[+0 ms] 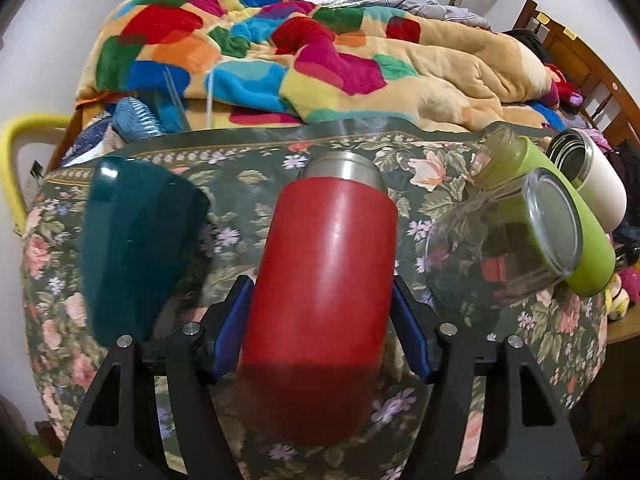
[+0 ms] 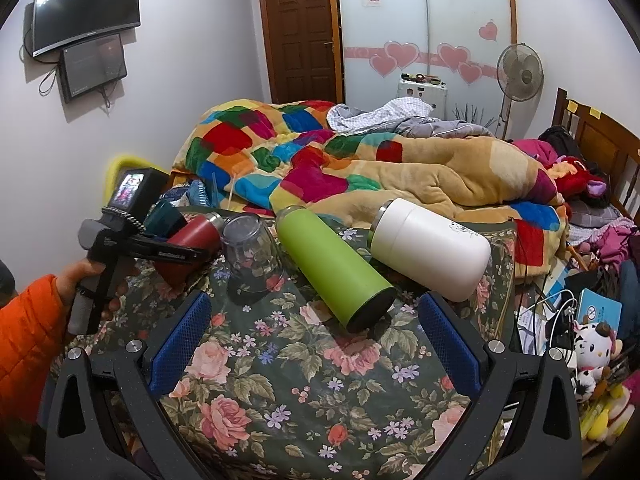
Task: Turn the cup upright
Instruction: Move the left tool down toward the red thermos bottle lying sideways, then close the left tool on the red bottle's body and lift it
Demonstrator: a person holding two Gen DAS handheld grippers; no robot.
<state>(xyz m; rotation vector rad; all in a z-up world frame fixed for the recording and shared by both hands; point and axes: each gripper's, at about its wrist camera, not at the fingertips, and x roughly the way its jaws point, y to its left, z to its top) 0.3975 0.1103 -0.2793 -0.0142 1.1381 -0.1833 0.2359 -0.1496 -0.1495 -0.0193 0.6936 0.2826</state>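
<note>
A red steel cup (image 1: 324,280) lies on its side on the floral table cloth (image 1: 248,184), silver rim pointing away. My left gripper (image 1: 322,332) has its blue pads (image 1: 230,332) against both sides of the red cup, shut on it. In the right wrist view the red cup (image 2: 192,240) is tilted in the left gripper (image 2: 188,254) at the far left. My right gripper (image 2: 320,344) is open and empty above the cloth, in front of a green bottle (image 2: 336,268) lying on its side.
A dark teal cup (image 1: 136,248) lies left of the red cup. A clear glass (image 1: 504,240) stands upside down on the right. A white flask (image 2: 432,248) lies on its side. A colourful blanket (image 1: 280,60) covers the bed behind.
</note>
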